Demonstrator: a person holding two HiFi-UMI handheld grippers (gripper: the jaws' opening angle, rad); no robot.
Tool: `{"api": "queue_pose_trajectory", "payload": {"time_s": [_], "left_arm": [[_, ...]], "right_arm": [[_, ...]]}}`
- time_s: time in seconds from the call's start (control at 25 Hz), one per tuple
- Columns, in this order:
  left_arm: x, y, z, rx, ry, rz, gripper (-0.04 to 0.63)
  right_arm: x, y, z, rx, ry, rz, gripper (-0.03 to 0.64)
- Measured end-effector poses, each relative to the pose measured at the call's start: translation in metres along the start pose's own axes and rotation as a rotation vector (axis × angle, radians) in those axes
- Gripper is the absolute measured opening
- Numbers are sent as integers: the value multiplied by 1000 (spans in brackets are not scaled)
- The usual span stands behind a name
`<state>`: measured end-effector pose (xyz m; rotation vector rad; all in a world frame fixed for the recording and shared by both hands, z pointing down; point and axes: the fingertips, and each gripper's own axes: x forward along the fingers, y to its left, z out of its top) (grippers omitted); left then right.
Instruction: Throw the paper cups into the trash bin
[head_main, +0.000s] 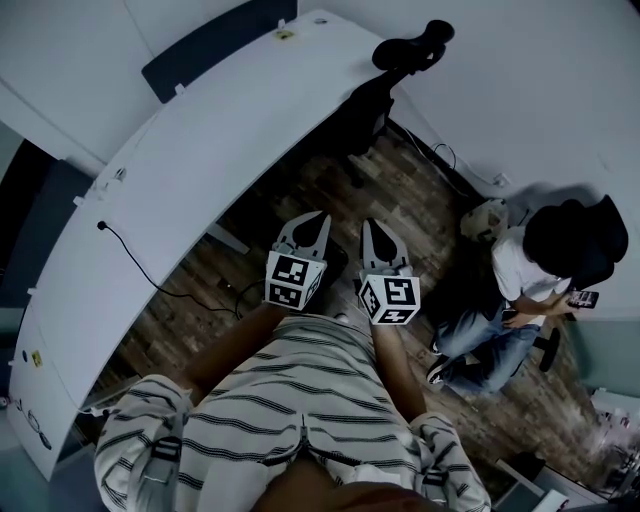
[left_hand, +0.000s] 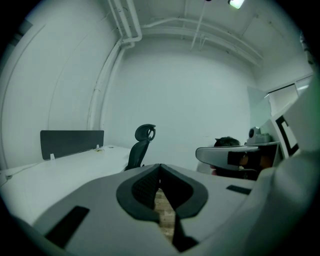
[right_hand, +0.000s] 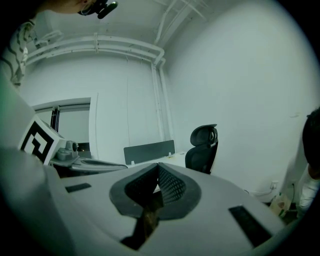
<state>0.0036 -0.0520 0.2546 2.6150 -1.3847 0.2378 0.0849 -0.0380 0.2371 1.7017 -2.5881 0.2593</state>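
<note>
Long curved white worktop, dark divider panel along its far edge, black cable running off it. Black office chair at the far end. Wood-plank floor. Seated person at right, phone in hand.

B/w striped clothes; left gripper, right gripper grey w/ black pads; b/w marker cubes.

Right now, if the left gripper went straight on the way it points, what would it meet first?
Most likely the black office chair, which stands almost dead ahead of the left gripper, its tips closed, beside the white desk. The way to it looks free, though depth is unclear.
</note>
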Motion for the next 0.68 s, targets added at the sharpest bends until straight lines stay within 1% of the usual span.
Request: {"api": "queue_pose_trajectory", "payload": {"time_s": [0.16,0.28,0.68], "left_arm": [[0,-2,2,6,-12,3,25],[0,-4,5,12,-28,-2,25],[12,-18,6,27,-45,-21,25]], "right_arm": [[-4,-6,2,4,-16,-17,11],[-3,-8,3,6,-18,-15,11],[-5,-24,6,5,-37,-19,11]]}}
